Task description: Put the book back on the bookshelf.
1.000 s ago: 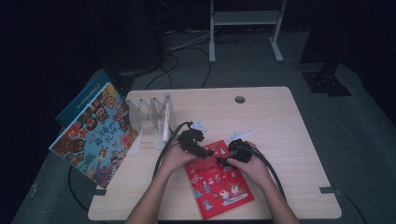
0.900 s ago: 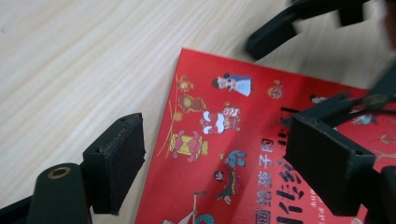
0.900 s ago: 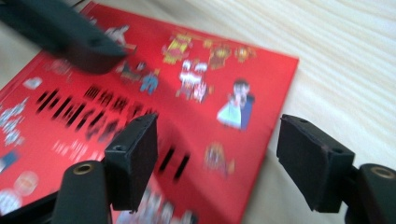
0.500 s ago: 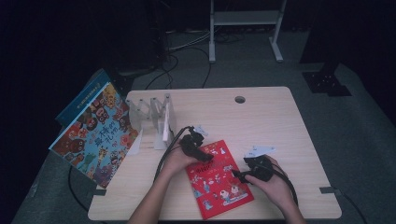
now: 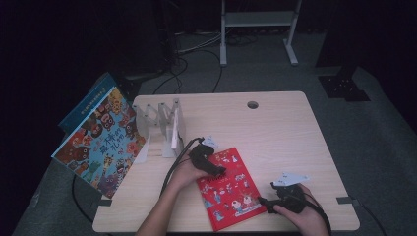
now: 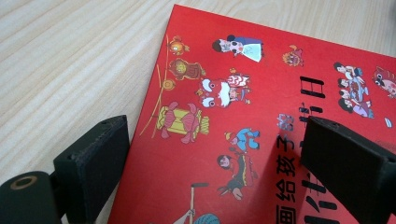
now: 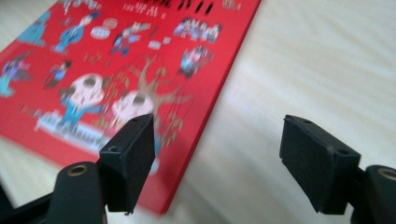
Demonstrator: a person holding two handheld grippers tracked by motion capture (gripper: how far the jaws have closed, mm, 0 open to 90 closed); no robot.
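Red picture book [image 5: 228,187] laid flat on table [image 5: 275,128], near front edge. Left gripper [image 6: 210,158] spread wide over cover, jaws just opened, nothing clamped. Right gripper [image 7: 217,158] parted at book's corner, jaws just opened slightly, empty. Book judged thin, light, stiff, glossy; best gripped at edge.

Our left gripper [image 5: 212,167] points down, its jaws having just been opening, nothing between them. Our right gripper [image 5: 265,201] lies low, jaws parted.
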